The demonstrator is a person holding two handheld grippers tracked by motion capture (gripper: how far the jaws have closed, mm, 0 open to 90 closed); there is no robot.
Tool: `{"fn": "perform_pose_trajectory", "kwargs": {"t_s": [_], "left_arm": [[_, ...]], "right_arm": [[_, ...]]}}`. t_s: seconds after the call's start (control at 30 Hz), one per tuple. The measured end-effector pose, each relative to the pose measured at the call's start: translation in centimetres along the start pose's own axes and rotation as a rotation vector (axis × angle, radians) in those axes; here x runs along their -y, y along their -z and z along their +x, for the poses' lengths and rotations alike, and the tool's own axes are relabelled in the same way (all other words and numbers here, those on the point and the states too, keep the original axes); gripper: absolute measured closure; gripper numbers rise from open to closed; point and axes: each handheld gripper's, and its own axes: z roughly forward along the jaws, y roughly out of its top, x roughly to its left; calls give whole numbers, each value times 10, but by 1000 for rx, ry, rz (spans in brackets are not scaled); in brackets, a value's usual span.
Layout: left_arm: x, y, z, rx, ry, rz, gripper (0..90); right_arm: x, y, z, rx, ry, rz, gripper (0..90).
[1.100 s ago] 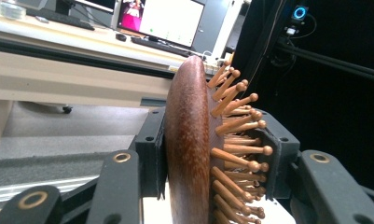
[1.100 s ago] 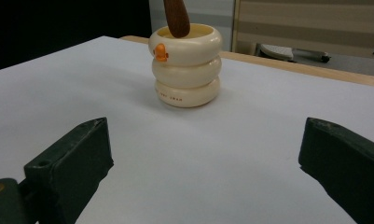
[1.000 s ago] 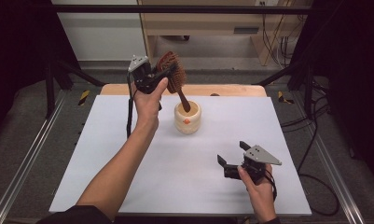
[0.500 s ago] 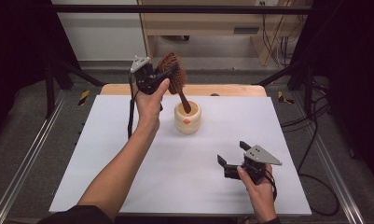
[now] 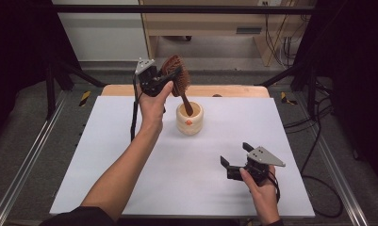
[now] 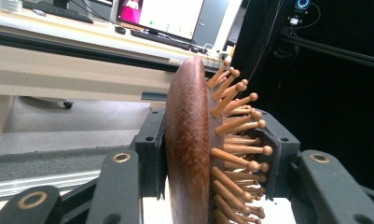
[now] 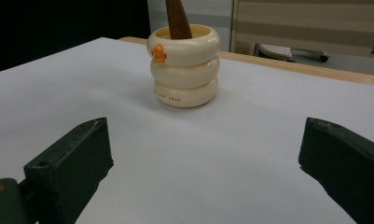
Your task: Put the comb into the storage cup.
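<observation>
left claw (image 5: 173, 79) clenched on my hairbrush (image 5: 176, 75) head, its handle tip inside the cream cup (image 5: 190, 118) mid-tabletop (image 5: 106, 160); right claw (image 5: 234, 160) released, resting apart. risk: if i tilt the handle against the rim, i judge the cup tips.

The high view looks forward and down from above the person's side onto the whole white table (image 5: 130, 179); the left gripper view sits very close behind the wooden hairbrush (image 6: 189, 149), facing level toward a desk with a monitor (image 6: 161, 16); the right gripper view rides low near the tabletop, facing the cream cup (image 7: 184, 65) from some way off; it shares cup and brush handle with the high view.
</observation>
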Motion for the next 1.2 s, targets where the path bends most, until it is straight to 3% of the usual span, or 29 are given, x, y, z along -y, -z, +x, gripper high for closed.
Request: {"fn": "perform_pose_trajectory", "kwargs": {"t_s": [1.2], "left_arm": [[19,-9,0,-1,-4,37,515]], "right_arm": [[0,0,0,-7,5,-5,30]]}}
